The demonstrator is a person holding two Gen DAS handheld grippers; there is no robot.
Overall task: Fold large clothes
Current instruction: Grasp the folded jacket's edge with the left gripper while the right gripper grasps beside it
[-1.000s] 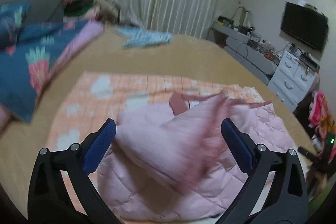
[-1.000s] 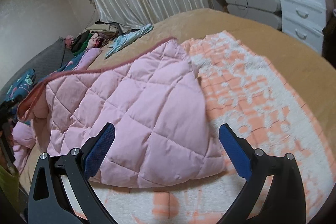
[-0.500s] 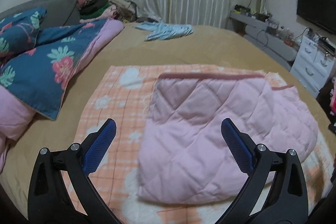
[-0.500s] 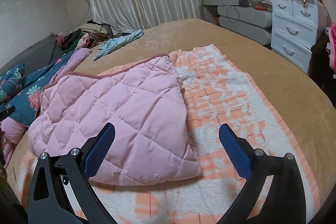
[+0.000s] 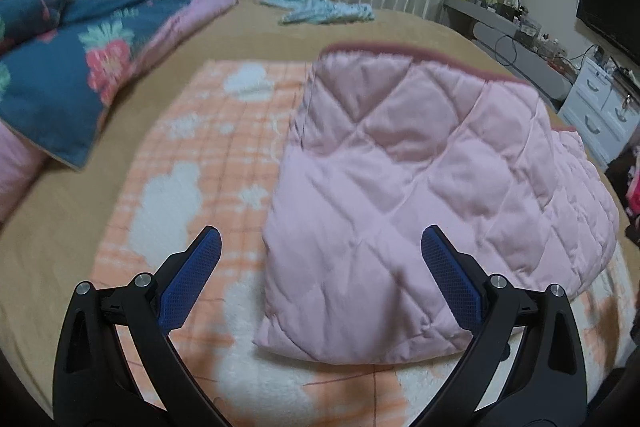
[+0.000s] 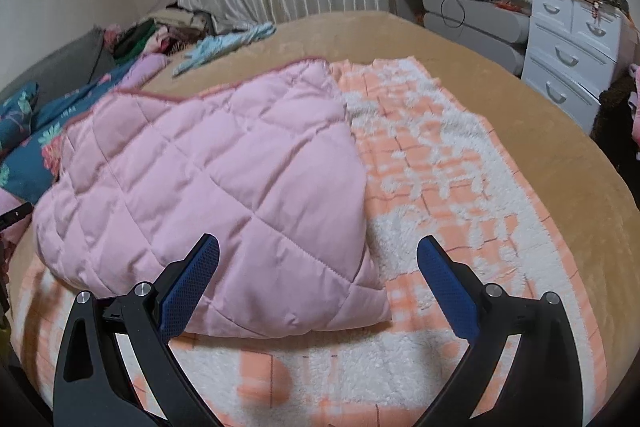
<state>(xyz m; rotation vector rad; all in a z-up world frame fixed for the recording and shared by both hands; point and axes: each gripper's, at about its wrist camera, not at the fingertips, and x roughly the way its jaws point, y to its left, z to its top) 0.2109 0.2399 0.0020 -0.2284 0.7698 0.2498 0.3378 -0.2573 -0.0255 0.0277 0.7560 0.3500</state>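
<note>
A pink quilted garment (image 5: 420, 195) lies folded flat on an orange-and-white checked blanket (image 5: 188, 163) on the bed. It also shows in the right wrist view (image 6: 208, 195), on the same blanket (image 6: 448, 179). My left gripper (image 5: 320, 259) is open and empty, hovering over the garment's near left corner. My right gripper (image 6: 318, 267) is open and empty, hovering over the garment's near right corner. Neither gripper touches the cloth.
A blue flowered duvet (image 5: 68, 67) lies bunched at the left of the tan bed (image 6: 580, 155). A light blue cloth (image 5: 328, 11) and a clothes pile (image 6: 160, 35) lie at the far side. White drawers (image 6: 568, 55) stand at the right.
The pink garment has settled from a raised, moving fold into a flat folded stack. Both grippers have stayed open and now sit closer to its near corners.
</note>
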